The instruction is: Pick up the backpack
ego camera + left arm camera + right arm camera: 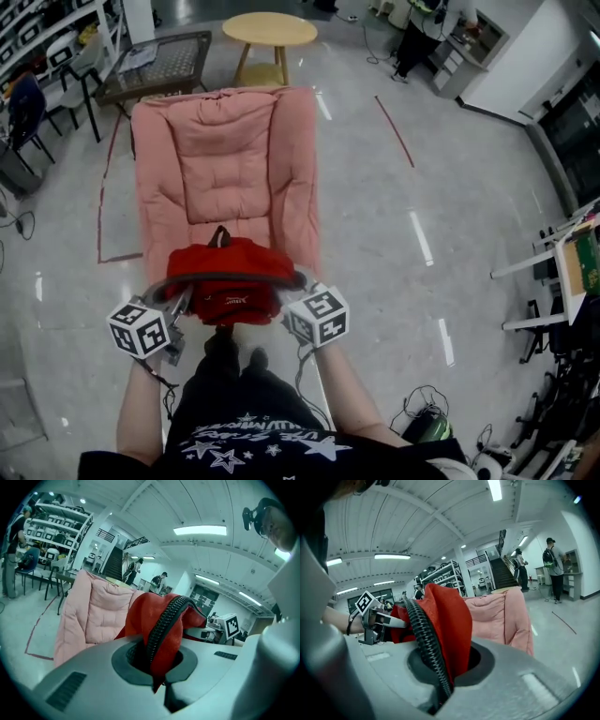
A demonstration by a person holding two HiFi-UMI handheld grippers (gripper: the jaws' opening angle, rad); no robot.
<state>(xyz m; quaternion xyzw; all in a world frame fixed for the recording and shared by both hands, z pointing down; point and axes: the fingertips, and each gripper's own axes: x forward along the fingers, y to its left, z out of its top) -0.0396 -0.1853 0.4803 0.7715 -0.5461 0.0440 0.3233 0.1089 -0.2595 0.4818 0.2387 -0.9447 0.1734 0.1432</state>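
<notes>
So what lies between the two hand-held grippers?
The red backpack: in the head view it spans from the left hand-held gripper to the right hand-held gripper, each shut on its zipper edge.

I stood in a big open lab or workshop hall, not a home. The floor (394,244) was polished grey concrete marked with red tape lines (395,131), and long strip lights (200,529) ran across a ribbed industrial ceiling. Metal shelving (56,524) stacked with boxes lined one wall, near a black staircase (112,563) to an upper level. People worked at a counter (572,581) by the far wall, and cables (417,412) lay loose on the floor. A pink padded chair (225,159) and a round wooden table (269,30) stood like props in the middle.
</notes>
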